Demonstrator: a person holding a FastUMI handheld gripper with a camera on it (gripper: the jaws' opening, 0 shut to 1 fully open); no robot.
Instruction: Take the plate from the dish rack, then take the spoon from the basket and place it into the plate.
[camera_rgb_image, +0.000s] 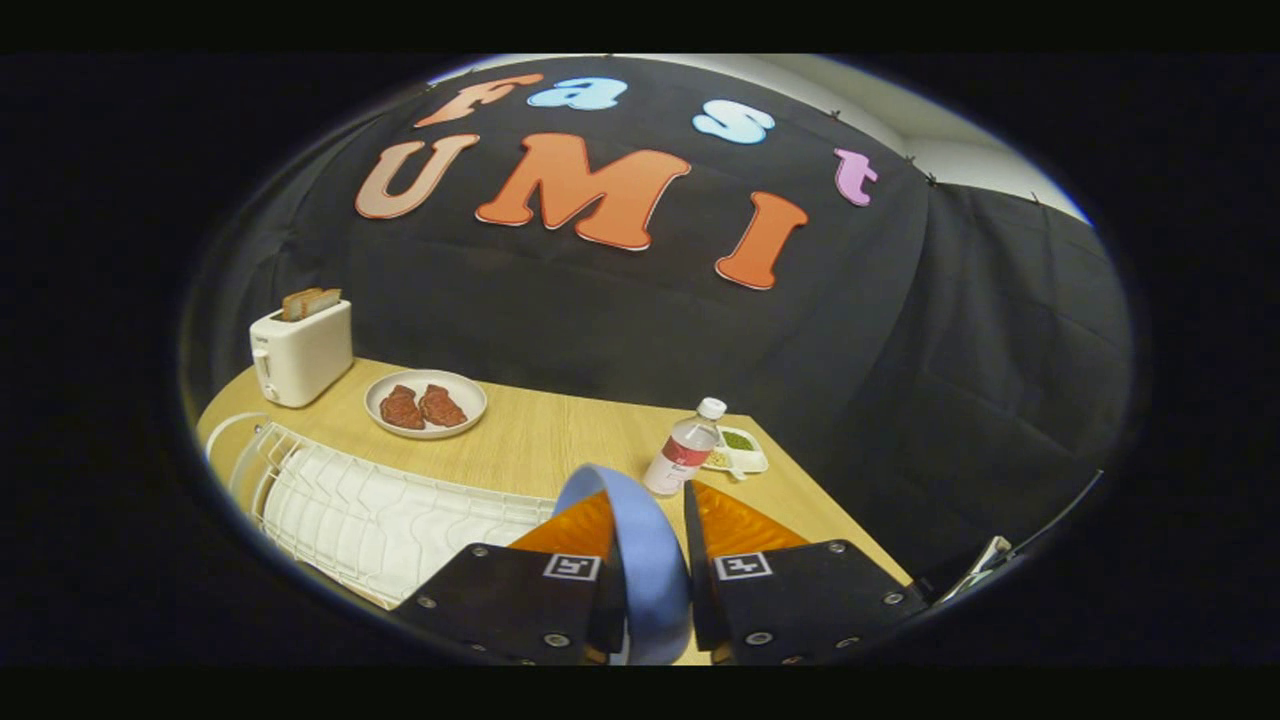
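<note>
Tongs (650, 520) clamp both fingers on the blue plate (640, 540), held edge-on.

No legible text on the bottle (684, 452) label or toaster (299, 352)

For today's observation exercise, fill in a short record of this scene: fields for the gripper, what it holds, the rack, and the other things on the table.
gripper: gripper shut on the blue plate
held item: blue plate, edge-on between the fingers
dish rack: white wire dish rack, beside the gripper
table: wooden table
toaster: white toaster with bread slices in it
other dishes: white plate with two reddish pieces; small tray
bottle: water bottle, just ahead of the fingers
</note>
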